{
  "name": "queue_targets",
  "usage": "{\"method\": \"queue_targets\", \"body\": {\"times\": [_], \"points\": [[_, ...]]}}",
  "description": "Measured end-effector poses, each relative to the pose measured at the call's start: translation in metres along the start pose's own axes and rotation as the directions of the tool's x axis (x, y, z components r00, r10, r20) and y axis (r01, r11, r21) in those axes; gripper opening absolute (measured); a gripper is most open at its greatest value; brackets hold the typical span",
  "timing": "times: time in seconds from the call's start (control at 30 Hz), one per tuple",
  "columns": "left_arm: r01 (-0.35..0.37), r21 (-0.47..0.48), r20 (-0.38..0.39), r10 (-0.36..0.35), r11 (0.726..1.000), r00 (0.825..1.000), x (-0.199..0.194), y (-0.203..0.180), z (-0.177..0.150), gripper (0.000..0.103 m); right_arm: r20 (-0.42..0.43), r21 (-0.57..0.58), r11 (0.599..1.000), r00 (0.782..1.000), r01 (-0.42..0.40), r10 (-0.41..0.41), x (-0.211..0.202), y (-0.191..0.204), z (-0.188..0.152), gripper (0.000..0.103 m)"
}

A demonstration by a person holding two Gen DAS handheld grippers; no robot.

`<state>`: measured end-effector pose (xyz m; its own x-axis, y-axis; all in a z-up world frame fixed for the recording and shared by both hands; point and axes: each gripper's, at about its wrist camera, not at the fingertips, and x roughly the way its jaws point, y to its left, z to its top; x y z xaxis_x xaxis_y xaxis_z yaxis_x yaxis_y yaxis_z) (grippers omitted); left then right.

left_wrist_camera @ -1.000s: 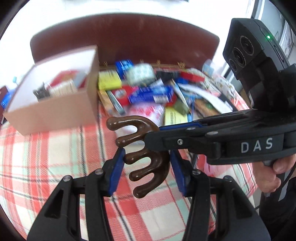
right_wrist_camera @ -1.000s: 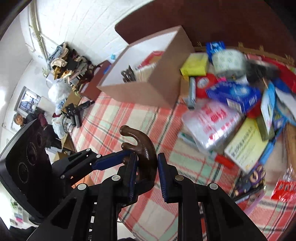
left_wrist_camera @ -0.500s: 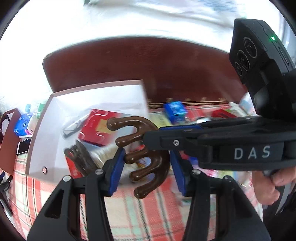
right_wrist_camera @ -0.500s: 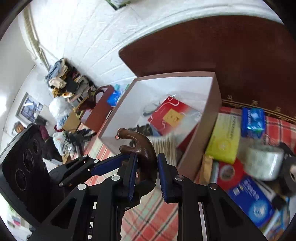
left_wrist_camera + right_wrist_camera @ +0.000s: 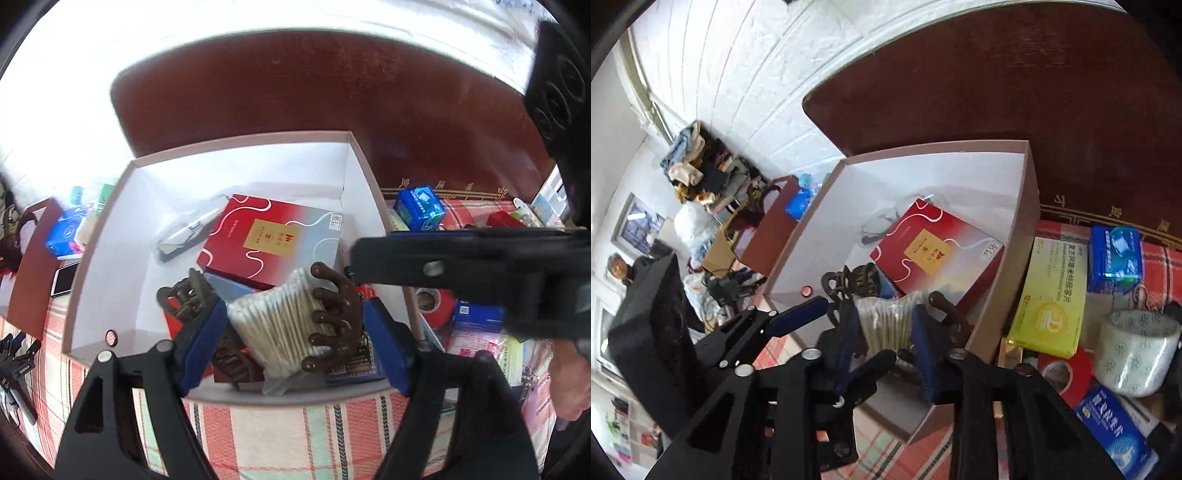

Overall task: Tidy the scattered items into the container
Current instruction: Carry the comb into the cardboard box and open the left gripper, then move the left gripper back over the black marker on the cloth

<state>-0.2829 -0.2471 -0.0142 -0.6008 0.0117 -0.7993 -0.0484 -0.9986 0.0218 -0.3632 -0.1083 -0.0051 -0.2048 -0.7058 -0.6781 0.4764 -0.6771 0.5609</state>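
A brown claw hair clip point(image 5: 334, 321) sits inside the open cardboard box point(image 5: 236, 147), resting against a bag of cotton swabs point(image 5: 280, 325). My left gripper point(image 5: 295, 339) is open, its jaws wide on either side of the clip and swabs. My right gripper point(image 5: 886, 343) is open too, above the box's near right corner, and the clip point(image 5: 947, 314) lies by its right finger, free of the pads. The box point(image 5: 1030, 236) also holds a red booklet point(image 5: 269, 236), a second brown clip point(image 5: 184, 299) and a pen.
Scattered items lie right of the box on the plaid cloth: a yellow packet point(image 5: 1049, 299), a blue packet point(image 5: 1115, 258), a clear tape roll point(image 5: 1137, 350), red tape point(image 5: 1060, 373) and a blue medicine box point(image 5: 1112, 421). A dark red headboard point(image 5: 332, 92) stands behind.
Both grippers moved over the box and opened. The brown clip left the jaws and now lies in the box against the cotton swabs.
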Motion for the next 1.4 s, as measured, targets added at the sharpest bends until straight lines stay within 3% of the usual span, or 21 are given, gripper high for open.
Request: {"method": "queue_targets", "body": {"times": [0.13, 0.23, 0.33, 0.4, 0.5, 0.6, 0.7, 0.87, 1.13, 1.3, 1.4], "points": [[0.037, -0.001, 0.056, -0.037, 0.999, 0.998, -0.034, -0.011, -0.012, 0.085, 0.071, 0.011, 0.999, 0.997, -0.038, 0.037, -0.047, 0.005, -0.022, 0.064], [0.142, 0.000, 0.094, -0.142, 0.990, 0.985, -0.065, -0.031, -0.031, 0.091, 0.121, 0.032, 0.997, 0.990, -0.072, 0.068, -0.086, 0.004, -0.048, 0.077], [0.245, 0.037, 0.102, -0.248, 0.969, 0.963, -0.086, -0.063, -0.054, 0.092, 0.163, 0.097, 0.991, 0.984, -0.088, 0.072, -0.130, -0.012, -0.090, 0.081], [0.293, 0.057, 0.092, -0.297, 0.955, 0.950, -0.094, -0.085, -0.071, 0.098, 0.168, 0.147, 0.983, 0.982, -0.111, 0.085, -0.148, -0.027, -0.115, 0.090], [0.390, 0.072, 0.052, -0.393, 0.918, 0.918, -0.094, -0.119, -0.100, 0.099, 0.153, 0.259, 0.962, 0.987, -0.082, 0.043, -0.172, -0.058, -0.168, 0.091], [0.455, 0.061, -0.042, -0.453, 0.888, 0.891, -0.080, -0.155, -0.130, 0.099, 0.142, 0.345, 0.936, 0.990, -0.065, 0.016, -0.185, -0.084, -0.209, 0.091], [0.467, 0.072, -0.098, -0.460, 0.881, 0.882, -0.075, -0.187, -0.156, 0.099, 0.131, 0.434, 0.899, 0.991, -0.062, 0.005, -0.195, -0.108, -0.252, 0.091], [0.497, 0.087, -0.167, -0.479, 0.863, 0.862, -0.064, -0.222, -0.188, 0.099, 0.123, 0.502, 0.863, 0.992, -0.054, -0.009, -0.199, -0.132, -0.290, 0.091], [0.478, 0.127, -0.190, -0.452, 0.869, 0.872, -0.049, -0.246, -0.195, 0.099, 0.112, 0.550, 0.831, 0.993, -0.084, 0.026, -0.185, -0.155, -0.312, 0.091], [0.445, 0.178, -0.205, -0.410, 0.877, 0.889, -0.030, -0.255, -0.193, 0.097, 0.110, 0.574, 0.811, 0.992, -0.115, 0.063, -0.170, -0.170, -0.310, 0.091], [0.454, 0.199, -0.220, -0.411, 0.869, 0.884, -0.021, -0.258, -0.192, 0.092, 0.120, 0.580, 0.803, 0.989, -0.140, 0.086, -0.166, -0.177, -0.307, 0.091]]}}
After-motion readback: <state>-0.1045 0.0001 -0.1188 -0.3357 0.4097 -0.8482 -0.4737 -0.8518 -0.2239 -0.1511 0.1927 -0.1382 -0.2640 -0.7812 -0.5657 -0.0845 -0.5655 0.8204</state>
